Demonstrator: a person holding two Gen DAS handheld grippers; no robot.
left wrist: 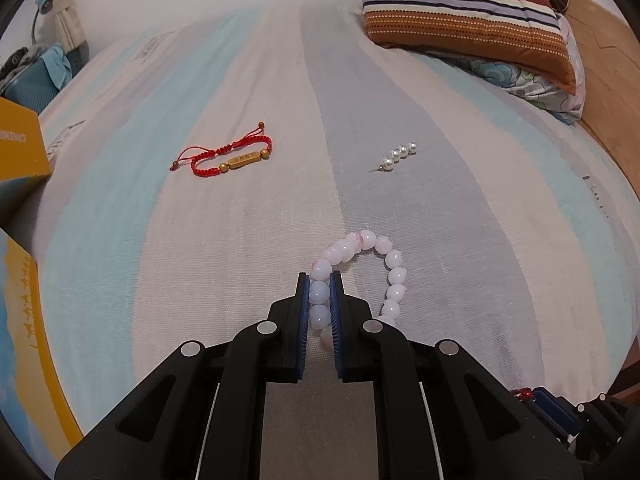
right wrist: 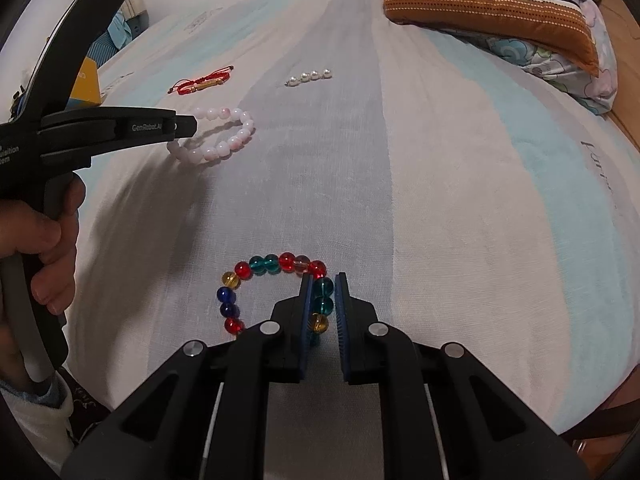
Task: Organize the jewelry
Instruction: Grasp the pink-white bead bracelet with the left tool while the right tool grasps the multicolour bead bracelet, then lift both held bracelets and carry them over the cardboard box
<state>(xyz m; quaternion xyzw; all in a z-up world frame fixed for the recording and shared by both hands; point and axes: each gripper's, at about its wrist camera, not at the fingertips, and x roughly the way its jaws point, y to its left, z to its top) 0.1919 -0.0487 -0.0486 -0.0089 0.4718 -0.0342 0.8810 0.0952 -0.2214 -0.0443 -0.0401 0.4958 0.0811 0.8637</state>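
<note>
My left gripper [left wrist: 320, 276] is shut on one side of a pale pink bead bracelet [left wrist: 394, 276] lying on the striped bedsheet; it also shows in the right wrist view [right wrist: 224, 148] with the left gripper [right wrist: 192, 126] on its left end. My right gripper [right wrist: 324, 278] is shut on a multicoloured glass bead bracelet [right wrist: 264, 266] resting on the sheet. A red cord bracelet [left wrist: 228, 156] with a gold bar lies far left, also in the right wrist view [right wrist: 202, 82]. A short pearl piece [left wrist: 400, 154] lies far right, also in the right wrist view [right wrist: 310, 77].
A striped pillow [left wrist: 460, 12] on a floral one sits at the bed's far right. A yellow box [left wrist: 20, 148] stands at the left edge. The wooden bed frame [left wrist: 608, 60] runs along the right. The person's hand [right wrist: 44, 240] holds the left gripper's handle.
</note>
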